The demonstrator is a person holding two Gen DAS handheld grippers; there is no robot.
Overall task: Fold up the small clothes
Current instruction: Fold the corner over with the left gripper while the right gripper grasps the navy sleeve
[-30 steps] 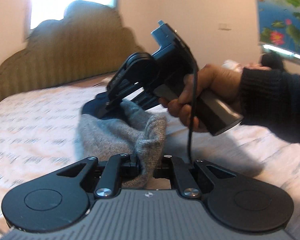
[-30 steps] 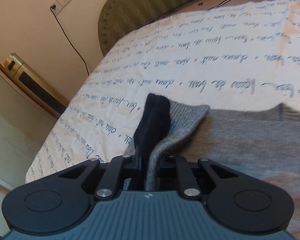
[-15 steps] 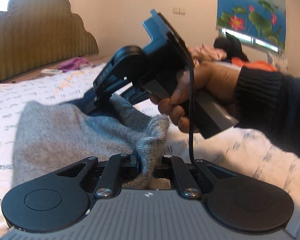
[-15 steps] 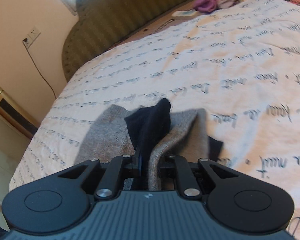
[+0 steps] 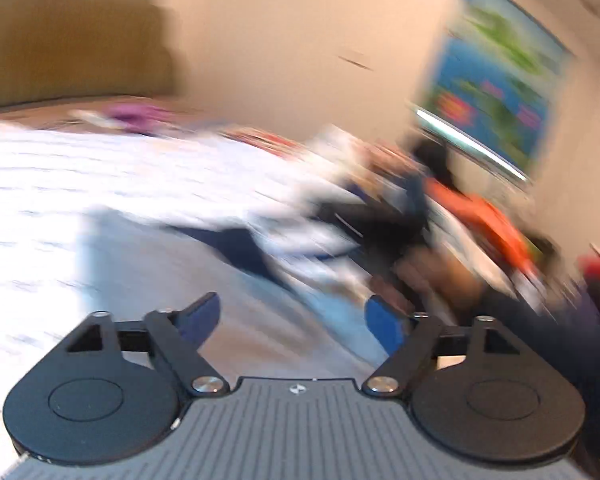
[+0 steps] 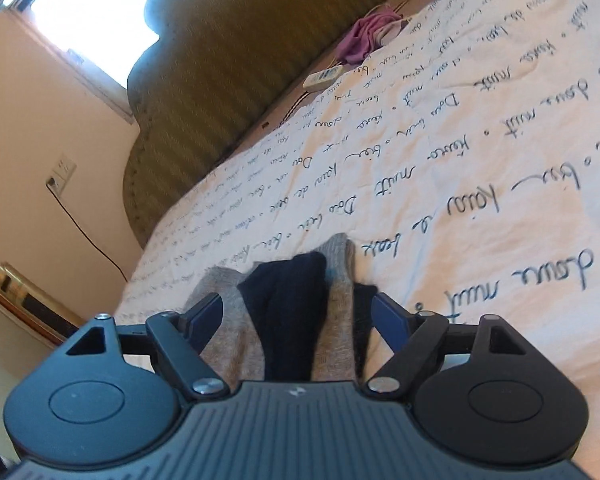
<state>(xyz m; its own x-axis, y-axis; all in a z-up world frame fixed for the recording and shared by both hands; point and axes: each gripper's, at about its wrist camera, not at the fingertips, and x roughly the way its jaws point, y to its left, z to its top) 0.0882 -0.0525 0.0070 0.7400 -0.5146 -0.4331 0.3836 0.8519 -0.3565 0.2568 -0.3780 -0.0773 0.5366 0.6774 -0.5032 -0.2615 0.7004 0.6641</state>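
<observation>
A small grey garment [image 6: 340,280] with a navy part [image 6: 288,300] lies bunched on the white script-printed bedsheet [image 6: 460,160]. My right gripper [image 6: 296,308] hangs just over it, its jaws opening. The cloth sits between the blue pads, which stand apart from it on both sides. The left wrist view is heavily blurred. My left gripper [image 5: 292,312] also has its jaws opening, with nothing gripped. Beneath and beyond it the grey garment [image 5: 180,264] shows as a smear with a navy patch [image 5: 240,248].
An olive padded headboard [image 6: 228,80] runs along the far side of the bed, with a purple cloth [image 6: 364,36] and a white remote [image 6: 322,77] at its foot. A blurred pile of clothes [image 5: 460,216] lies at the right, under a wall picture [image 5: 496,104].
Both grippers were shut on the grey garment and now stand wide, the cloth let go onto the bed. The left view has swung fast and no longer shows the right gripper and hand.
</observation>
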